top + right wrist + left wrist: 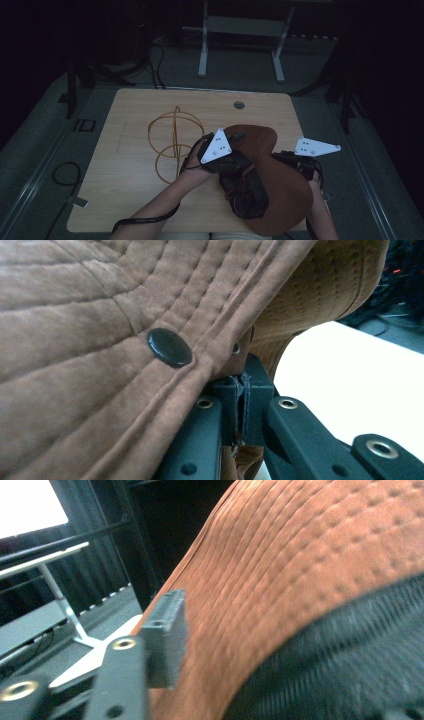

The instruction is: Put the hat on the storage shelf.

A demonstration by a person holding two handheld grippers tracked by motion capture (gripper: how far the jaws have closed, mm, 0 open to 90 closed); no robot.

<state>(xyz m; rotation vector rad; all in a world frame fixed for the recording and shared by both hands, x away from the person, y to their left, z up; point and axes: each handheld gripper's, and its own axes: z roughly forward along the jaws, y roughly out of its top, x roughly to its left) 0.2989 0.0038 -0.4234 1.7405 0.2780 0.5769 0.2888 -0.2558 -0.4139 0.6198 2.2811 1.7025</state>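
Brown hat (280, 190), quilted suede with a dark lining, is held up over the near right part of the table (130, 200). My right gripper (242, 390) has its jaws shut on the brim edge beside a black snap button (169, 347), presumably to keep the hat raised and spread. My left gripper (167, 640) stands part open against the brim, pads not pressing. A gold wire frame (172, 142) sits apart to the left, nothing in it.

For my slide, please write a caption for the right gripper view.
Right gripper shut on the brim of a brown hat, beside its black snap button.
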